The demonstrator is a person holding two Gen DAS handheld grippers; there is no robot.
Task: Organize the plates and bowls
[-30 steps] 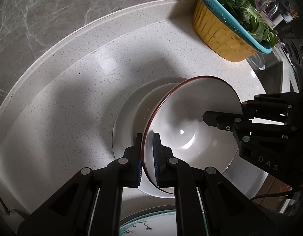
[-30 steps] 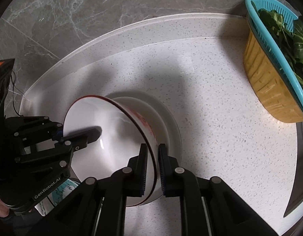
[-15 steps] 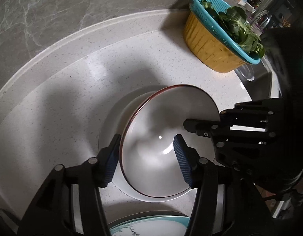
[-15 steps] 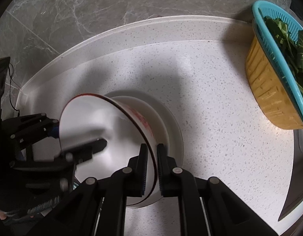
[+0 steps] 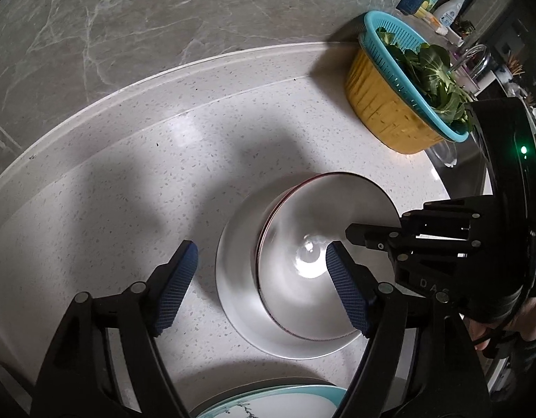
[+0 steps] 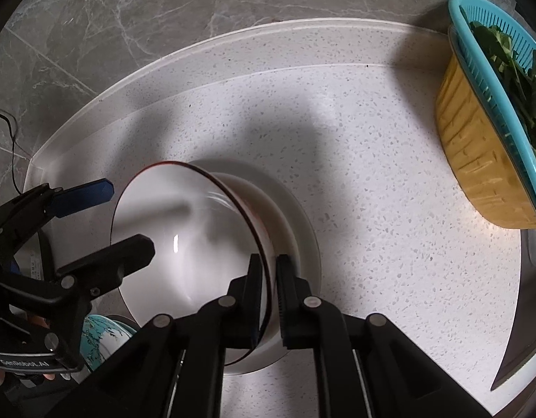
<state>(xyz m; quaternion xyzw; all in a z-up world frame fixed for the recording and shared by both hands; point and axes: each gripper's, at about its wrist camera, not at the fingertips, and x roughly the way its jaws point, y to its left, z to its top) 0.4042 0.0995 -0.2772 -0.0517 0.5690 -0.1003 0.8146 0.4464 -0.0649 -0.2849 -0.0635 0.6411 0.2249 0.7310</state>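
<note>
A white bowl with a dark red rim (image 5: 313,244) (image 6: 184,230) leans tilted in a wider white dish (image 5: 233,285) (image 6: 302,230) on the speckled counter. My right gripper (image 6: 269,278) is shut on the bowl's rim, one finger inside and one outside; in the left wrist view the right gripper (image 5: 358,235) reaches in from the right. My left gripper (image 5: 261,275) (image 6: 128,216) has its jaws opening. The bowl's left side lies between the blue pads (image 5: 177,285), and neither pad touches it.
A teal-patterned plate (image 5: 268,404) (image 6: 100,334) lies close in front of the dish. A yellow basket holding a teal colander of greens (image 5: 389,115) (image 6: 483,160) stands to the right by the sink. Grey marble wall borders the counter's raised back edge (image 5: 198,66).
My left gripper has let go of the bowl's rim, opened wide and drawn back a little. The right gripper keeps its hold on the rim and has stayed in place.
</note>
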